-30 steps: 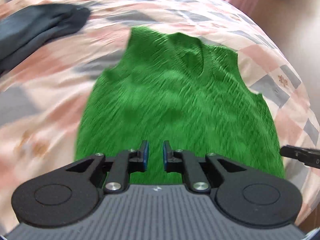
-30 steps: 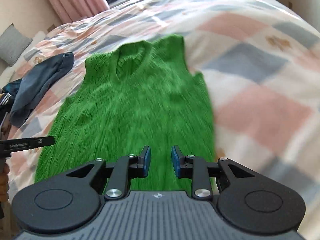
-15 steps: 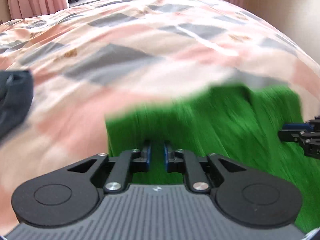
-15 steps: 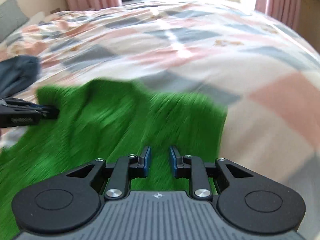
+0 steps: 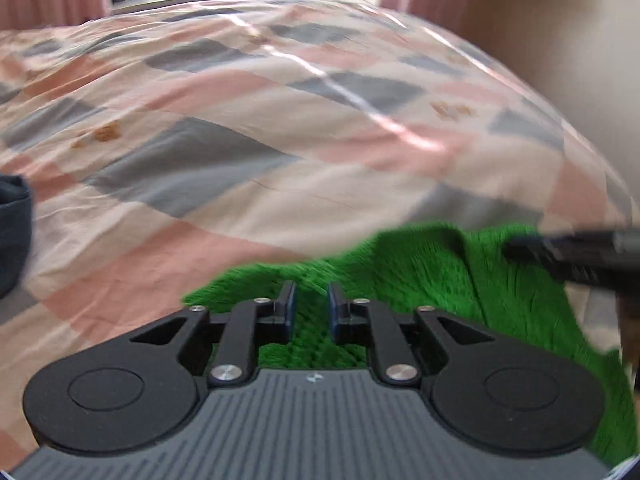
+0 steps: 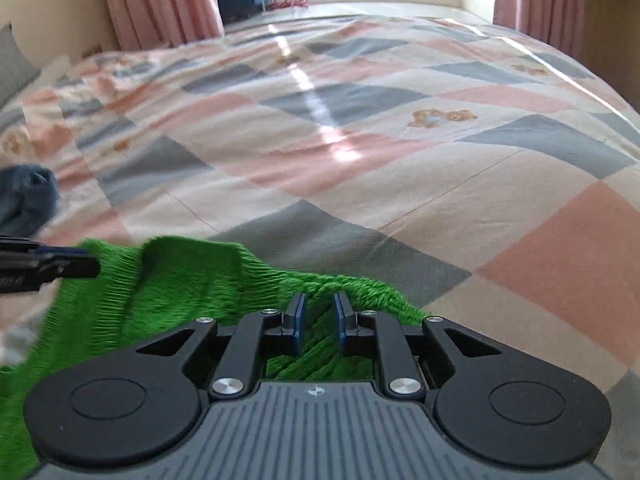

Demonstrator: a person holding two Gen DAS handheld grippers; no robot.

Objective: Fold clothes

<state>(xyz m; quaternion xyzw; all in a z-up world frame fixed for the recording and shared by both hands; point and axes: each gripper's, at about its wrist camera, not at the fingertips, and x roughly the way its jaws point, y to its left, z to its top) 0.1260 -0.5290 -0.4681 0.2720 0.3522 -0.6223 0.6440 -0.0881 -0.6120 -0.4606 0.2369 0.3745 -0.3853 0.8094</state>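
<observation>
Both grippers clamp the green knit vest (image 6: 180, 292): the left gripper (image 5: 311, 309) and the right gripper (image 6: 319, 318) each pinch a bunched edge between blue pads, holding it just above the patchwork bedspread (image 6: 360, 152). Beyond the bed hang pink curtains (image 6: 160, 4). A dark blue garment (image 6: 24, 200) lies at the left, apart from the vest.

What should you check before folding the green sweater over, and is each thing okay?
1. Left gripper pinches the green sweater: ok.
2. Right gripper pinches it too: ok.
3. Held edge lifted off the bedspread: ok.
4. Bedspread ahead bare for laying it down: ok.
5. Dark garment out of the way, off to the left: ok.
6. Sweater smooth underneath: cannot tell, it is hidden and blurred.
</observation>
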